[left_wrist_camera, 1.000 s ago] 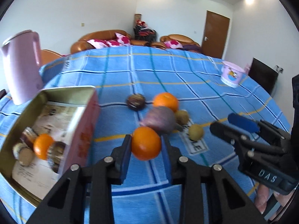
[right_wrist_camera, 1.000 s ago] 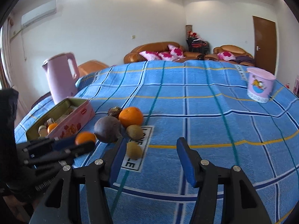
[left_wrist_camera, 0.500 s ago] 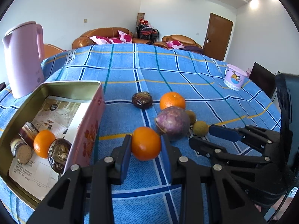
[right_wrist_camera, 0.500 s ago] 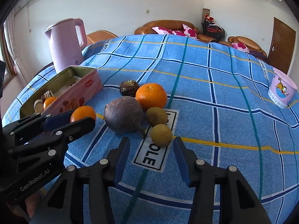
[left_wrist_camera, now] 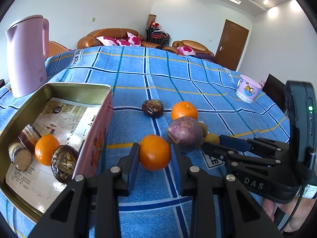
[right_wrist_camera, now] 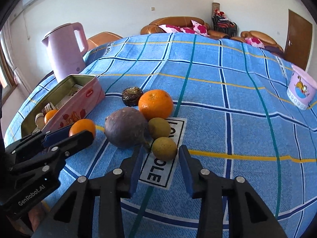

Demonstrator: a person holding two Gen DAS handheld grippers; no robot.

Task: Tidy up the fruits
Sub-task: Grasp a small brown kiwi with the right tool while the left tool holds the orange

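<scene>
Two grippers beside tin (left_wrist_camera: 93, 138): left gripper (left_wrist_camera: 154, 154) clamping small orange (left_wrist_camera: 155, 152); right gripper (right_wrist_camera: 160, 154) spread around green fruit (right_wrist_camera: 164, 148)

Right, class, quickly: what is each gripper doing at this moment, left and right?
Left gripper: shut on a small orange.
Right gripper: open, its jaws either side of a greenish-brown fruit, not gripping it.

three oranges (left_wrist_camera: 155, 152), two kiwis (right_wrist_camera: 164, 148), one tin (left_wrist_camera: 93, 148).
</scene>
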